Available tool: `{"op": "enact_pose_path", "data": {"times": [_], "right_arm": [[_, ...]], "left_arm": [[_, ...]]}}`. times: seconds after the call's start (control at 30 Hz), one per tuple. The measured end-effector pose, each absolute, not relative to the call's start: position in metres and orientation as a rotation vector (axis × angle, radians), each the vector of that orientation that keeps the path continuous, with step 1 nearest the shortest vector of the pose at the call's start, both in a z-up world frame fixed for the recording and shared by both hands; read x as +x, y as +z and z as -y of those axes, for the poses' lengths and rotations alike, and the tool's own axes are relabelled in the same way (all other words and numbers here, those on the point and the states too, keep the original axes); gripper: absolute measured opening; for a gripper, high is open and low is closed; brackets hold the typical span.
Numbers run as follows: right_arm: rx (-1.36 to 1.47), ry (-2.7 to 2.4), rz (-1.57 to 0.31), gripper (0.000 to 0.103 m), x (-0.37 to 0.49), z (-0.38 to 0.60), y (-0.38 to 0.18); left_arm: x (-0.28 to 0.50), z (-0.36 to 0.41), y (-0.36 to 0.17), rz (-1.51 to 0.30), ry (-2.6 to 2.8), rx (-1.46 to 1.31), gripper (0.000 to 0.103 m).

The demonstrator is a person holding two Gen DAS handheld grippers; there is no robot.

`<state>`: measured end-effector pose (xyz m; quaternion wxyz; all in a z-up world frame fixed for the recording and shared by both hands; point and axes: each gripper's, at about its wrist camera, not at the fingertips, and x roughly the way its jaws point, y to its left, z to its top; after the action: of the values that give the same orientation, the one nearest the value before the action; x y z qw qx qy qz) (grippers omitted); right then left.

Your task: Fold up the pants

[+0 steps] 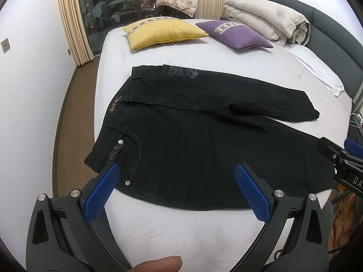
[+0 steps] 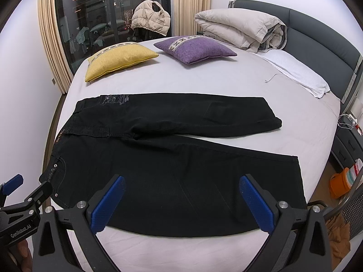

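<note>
Pants (image 2: pixel 172 163) lie flat; both tools gape above their near edge.

White walls (image 1: pixel 27 90), wood floor (image 1: pixel 74 117), beige curtains (image 2: pixel 48 34), dark night window (image 2: pixel 109 11).

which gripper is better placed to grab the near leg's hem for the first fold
Right. The right gripper hangs open over the near leg, closer to the hem; the left gripper hangs open by the waistband of the black pants.

Black pants (image 1: pixel 192 136) (image 2: pixel 172 158) — flat on bed, legs spread apart, waistband w/ rivets at left
</note>
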<state>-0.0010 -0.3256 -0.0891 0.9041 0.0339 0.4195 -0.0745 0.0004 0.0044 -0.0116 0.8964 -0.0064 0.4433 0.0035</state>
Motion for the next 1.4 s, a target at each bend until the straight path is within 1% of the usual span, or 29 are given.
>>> {"op": "enact_pose_path", "data": {"times": [0.37, 0.57, 0.73, 0.8, 0.9, 1.0, 1.03, 1.07, 1.1, 1.13, 1.17, 1.3, 1.37, 1.4], "right_arm": [[0.068, -0.146, -0.876, 0.103, 0.001, 0.326, -0.096], [0.070, -0.059, -0.873, 0.103, 0.012, 0.339, -0.098], [0.088, 0.095, -0.847, 0.103, 0.037, 0.362, -0.094], [0.072, 0.151, -0.823, 0.103, 0.051, 0.371, -0.090], [0.012, 0.242, -0.764, 0.103, 0.082, 0.384, -0.082], [-0.019, 0.300, -0.732, 0.103, 0.115, 0.393, -0.078], [-0.025, 0.321, -0.732, 0.100, 0.130, 0.395, -0.080], [-0.032, 0.339, -0.737, 0.094, 0.143, 0.397, -0.082], [-0.045, 0.362, -0.749, 0.091, 0.161, 0.398, -0.086], [-0.054, 0.379, -0.757, 0.085, 0.173, 0.397, -0.089], [-0.061, 0.401, -0.765, 0.081, 0.184, 0.398, -0.092], [-0.079, 0.536, -0.788, 0.076, 0.238, 0.397, -0.115], [-0.078, 0.560, -0.812, 0.075, 0.261, 0.399, -0.125], [-0.074, 0.575, -0.825, 0.074, 0.275, 0.399, -0.132]], "left_arm": [[0.006, -0.006, -0.020, -0.939, -0.009, -0.017, 0.103], [0.028, -0.013, -0.027, -0.943, -0.052, -0.002, 0.103], [0.082, -0.025, -0.029, -0.952, -0.214, -0.041, 0.103], [0.109, -0.030, -0.027, -0.929, -0.256, -0.045, 0.103], [0.163, -0.027, -0.028, -0.959, -0.261, 0.098, 0.103], [0.224, -0.036, -0.028, -0.930, -0.272, 0.163, 0.103], [0.248, -0.039, -0.030, -0.935, -0.287, 0.197, 0.103], [0.268, -0.042, -0.034, -0.945, -0.298, 0.225, 0.103], [0.294, -0.044, -0.040, -0.961, -0.321, 0.261, 0.103], [0.315, -0.046, -0.044, -0.977, -0.340, 0.288, 0.103], [0.335, -0.047, -0.051, -0.993, -0.358, 0.320, 0.103], [0.401, -0.048, -0.085, -1.070, -0.461, 0.453, 0.103], [0.422, -0.050, -0.099, -1.109, -0.511, 0.487, 0.103], [0.427, -0.049, -0.103, -1.124, -0.534, 0.497, 0.101]]}}
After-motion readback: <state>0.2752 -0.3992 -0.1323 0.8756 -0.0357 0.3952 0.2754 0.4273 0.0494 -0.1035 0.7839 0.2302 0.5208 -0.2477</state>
